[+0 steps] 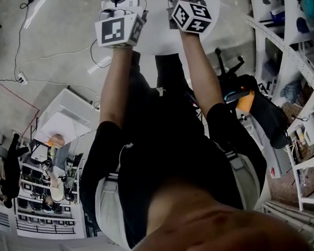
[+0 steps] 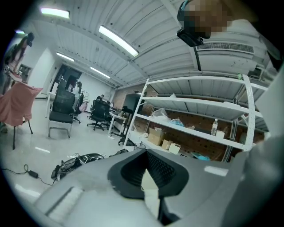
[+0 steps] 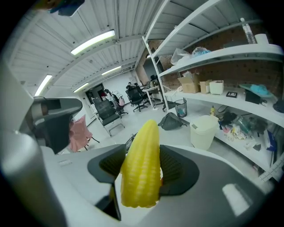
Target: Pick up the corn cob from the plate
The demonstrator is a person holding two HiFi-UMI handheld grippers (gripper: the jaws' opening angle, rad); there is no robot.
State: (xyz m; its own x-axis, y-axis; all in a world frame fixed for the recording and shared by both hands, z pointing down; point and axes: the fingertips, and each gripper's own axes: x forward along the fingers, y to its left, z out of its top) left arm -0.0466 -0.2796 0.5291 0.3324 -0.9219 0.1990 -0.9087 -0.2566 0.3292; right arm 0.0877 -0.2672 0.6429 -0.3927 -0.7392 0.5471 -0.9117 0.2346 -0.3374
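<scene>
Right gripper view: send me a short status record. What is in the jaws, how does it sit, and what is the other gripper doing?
right gripper: shut on the cob, a pad on each side
corn cob: yellow, lengthwise between the pads, narrow end pointing away from the camera
left gripper: jaw tips together, nothing between them
plate: not seen in any view

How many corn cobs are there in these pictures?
1. The corn cob is clamped between the jaws of the right claw, raised above the floor. More could lie out of view.
</scene>
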